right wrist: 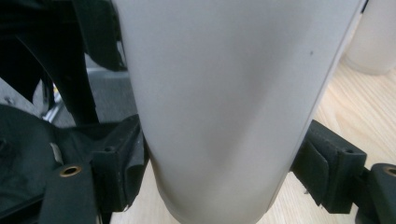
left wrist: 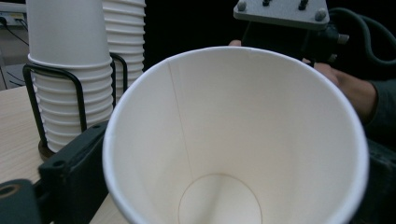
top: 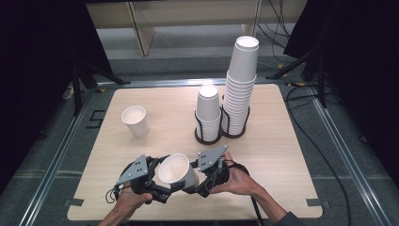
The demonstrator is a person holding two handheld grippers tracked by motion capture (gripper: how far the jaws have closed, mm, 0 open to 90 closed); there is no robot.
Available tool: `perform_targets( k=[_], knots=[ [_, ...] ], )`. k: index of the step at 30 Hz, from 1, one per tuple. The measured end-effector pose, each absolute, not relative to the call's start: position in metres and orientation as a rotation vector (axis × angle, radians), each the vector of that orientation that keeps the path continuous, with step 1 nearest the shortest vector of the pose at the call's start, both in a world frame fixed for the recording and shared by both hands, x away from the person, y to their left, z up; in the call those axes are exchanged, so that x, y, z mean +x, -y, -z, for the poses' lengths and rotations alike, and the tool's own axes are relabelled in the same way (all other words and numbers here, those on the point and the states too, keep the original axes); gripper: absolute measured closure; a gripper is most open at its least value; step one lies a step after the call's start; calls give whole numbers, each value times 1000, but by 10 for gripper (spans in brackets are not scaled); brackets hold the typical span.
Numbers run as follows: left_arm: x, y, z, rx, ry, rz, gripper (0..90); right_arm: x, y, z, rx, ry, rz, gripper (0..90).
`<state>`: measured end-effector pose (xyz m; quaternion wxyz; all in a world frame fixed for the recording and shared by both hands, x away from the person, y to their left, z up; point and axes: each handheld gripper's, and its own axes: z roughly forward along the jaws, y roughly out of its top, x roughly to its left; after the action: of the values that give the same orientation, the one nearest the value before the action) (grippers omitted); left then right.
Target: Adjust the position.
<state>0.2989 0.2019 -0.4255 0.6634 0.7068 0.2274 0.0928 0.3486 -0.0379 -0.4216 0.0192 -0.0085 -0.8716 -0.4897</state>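
A white paper cup [top: 176, 170] hangs tilted over the table's front edge, its mouth turned up and to the left. My left gripper [top: 164, 182] comes at it from the mouth side. In the left gripper view I look into the cup [left wrist: 233, 140], and my left gripper [left wrist: 224, 186] has a jaw against the rim on each side. My right gripper [top: 194, 181] is shut on the lower part of the cup. In the right gripper view both pads of that gripper [right wrist: 219, 168] press on the cup wall [right wrist: 224, 93].
A black wire holder [top: 221, 135] at mid-table carries a short stack of cups [top: 208, 113] and a tall stack [top: 241, 84]. A single upright cup [top: 135, 121] stands at the left. The wooden table [top: 282, 155] ends just behind my hands.
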Motion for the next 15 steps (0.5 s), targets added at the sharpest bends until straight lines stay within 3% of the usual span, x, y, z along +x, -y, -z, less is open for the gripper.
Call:
perform_targets(
  k=[15],
  knots=[
    [297, -199, 426, 1528, -498, -237, 130, 350, 36, 423, -72, 2628, 1596, 246]
  ],
)
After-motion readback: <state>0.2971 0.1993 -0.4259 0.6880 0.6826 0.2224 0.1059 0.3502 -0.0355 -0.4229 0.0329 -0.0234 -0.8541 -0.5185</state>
